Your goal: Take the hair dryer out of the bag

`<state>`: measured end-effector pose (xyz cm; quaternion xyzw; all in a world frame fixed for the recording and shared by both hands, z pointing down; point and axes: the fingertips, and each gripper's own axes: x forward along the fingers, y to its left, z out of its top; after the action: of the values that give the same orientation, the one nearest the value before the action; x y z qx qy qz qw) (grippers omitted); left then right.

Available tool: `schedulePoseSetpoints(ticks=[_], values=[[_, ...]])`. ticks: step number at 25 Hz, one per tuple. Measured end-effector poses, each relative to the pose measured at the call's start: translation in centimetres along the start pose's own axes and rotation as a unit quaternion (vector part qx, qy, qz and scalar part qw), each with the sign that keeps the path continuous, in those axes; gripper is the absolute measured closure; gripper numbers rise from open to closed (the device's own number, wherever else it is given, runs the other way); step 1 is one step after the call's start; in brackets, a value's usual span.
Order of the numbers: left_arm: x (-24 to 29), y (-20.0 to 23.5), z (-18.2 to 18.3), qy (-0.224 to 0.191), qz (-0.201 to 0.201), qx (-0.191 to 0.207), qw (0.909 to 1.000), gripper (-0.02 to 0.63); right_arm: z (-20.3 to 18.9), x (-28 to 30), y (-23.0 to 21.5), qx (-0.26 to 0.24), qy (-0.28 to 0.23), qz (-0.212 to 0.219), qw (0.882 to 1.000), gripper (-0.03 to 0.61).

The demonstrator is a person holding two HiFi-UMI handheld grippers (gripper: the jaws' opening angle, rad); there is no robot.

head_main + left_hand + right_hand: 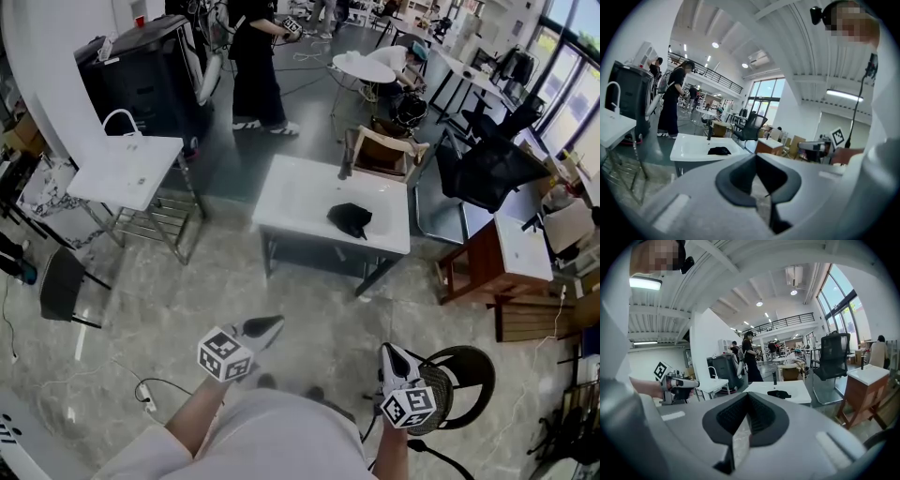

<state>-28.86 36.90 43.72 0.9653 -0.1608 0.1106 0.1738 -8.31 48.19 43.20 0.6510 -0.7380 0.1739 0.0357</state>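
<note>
A white table point(300, 199) stands at the middle of the head view on a grey marble floor point(169, 309), with a person in black point(253, 66) walking beyond it near the top edge. At the lower edge the left gripper point(275, 322) and the right gripper point(387, 350) are held side by side above the floor, well apart from the table and aimed towards it, each with its fingers pressed together on nothing. A small black bag point(350, 219) lies on the table's right half; the hair dryer itself cannot be seen
</note>
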Motion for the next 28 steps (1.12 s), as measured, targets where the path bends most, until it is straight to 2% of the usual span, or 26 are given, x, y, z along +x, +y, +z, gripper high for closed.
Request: schedulePoseSetpoints(ticks=[6,16,28], values=[[-1.3,0.7,-0.9,0.011,-0.015,-0.001,0.9998,0.612,-1.8,0.5,2.0,-0.022,0.031,-0.012,0.999,0.574],[-3.1,1.7,-1.4,0.020,-0.039,0.009,0.9990,0.612,-2.4,0.5,4.8,0.002,0.011,-0.034,0.999,0.574],[-0.4,3.5,-0.6,0.014,-0.035,0.002,0.9993,0.612,-1.4,3.0,2.3,-0.006,0.018,-0.032,0.999,0.574]])
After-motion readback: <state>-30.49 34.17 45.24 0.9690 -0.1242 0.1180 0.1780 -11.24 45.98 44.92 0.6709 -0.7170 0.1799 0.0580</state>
